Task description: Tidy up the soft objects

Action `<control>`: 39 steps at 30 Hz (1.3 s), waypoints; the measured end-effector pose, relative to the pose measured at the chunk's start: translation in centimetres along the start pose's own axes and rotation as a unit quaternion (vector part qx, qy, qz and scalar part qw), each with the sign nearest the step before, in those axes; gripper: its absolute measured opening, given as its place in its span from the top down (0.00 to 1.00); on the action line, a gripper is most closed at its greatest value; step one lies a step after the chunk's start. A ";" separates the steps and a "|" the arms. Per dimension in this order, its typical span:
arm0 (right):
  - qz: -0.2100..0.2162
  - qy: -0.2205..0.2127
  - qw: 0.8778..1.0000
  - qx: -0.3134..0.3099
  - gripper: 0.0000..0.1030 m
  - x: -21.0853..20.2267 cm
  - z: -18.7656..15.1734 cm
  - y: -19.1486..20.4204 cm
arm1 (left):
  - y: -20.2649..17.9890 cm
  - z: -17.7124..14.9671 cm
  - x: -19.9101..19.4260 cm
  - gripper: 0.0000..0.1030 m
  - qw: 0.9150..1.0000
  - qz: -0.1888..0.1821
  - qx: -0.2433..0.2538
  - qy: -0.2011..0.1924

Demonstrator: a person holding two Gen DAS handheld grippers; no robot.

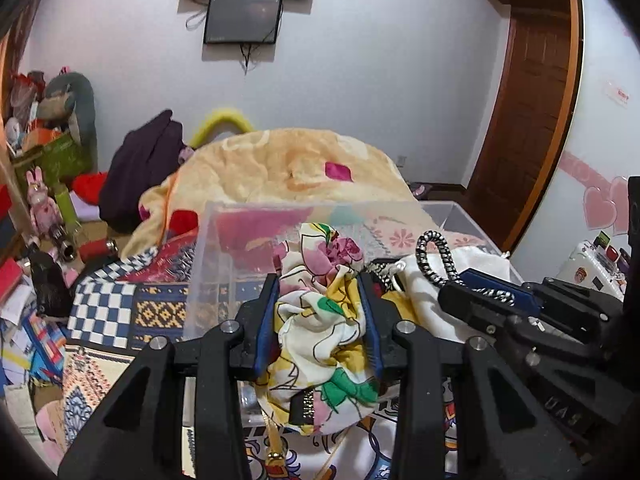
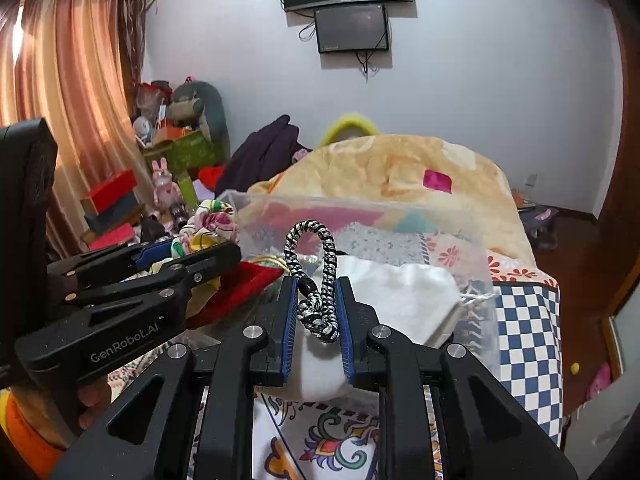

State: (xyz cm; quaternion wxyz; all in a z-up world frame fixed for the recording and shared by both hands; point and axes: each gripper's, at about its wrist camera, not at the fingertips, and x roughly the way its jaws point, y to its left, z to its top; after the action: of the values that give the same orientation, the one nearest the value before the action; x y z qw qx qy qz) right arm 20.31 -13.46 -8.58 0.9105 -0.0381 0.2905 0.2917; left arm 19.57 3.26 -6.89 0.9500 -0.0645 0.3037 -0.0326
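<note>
Left gripper (image 1: 320, 312) clamps floral cloth (image 1: 320, 320); right gripper (image 2: 318, 312) clamps braided cord (image 2: 320, 280).

Bunched floral cloth (image 1: 320, 320), braided cord (image 2: 320, 280), clamped.

"GenRobot.AI" on left hand-held gripper (image 2: 192, 256)
</note>
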 end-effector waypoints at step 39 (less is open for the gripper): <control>-0.021 -0.186 0.982 -0.024 0.07 -15.4 1.0 0.6 | -2.5 -0.4 -19.6 0.03 0.980 -0.020 0.039 -0.196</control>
State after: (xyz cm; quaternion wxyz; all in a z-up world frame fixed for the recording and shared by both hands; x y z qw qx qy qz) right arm 10.31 -20.57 0.75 0.9535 -0.0115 0.1080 0.2812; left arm 3.36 2.72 4.32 0.9920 -0.0384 0.1092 -0.0498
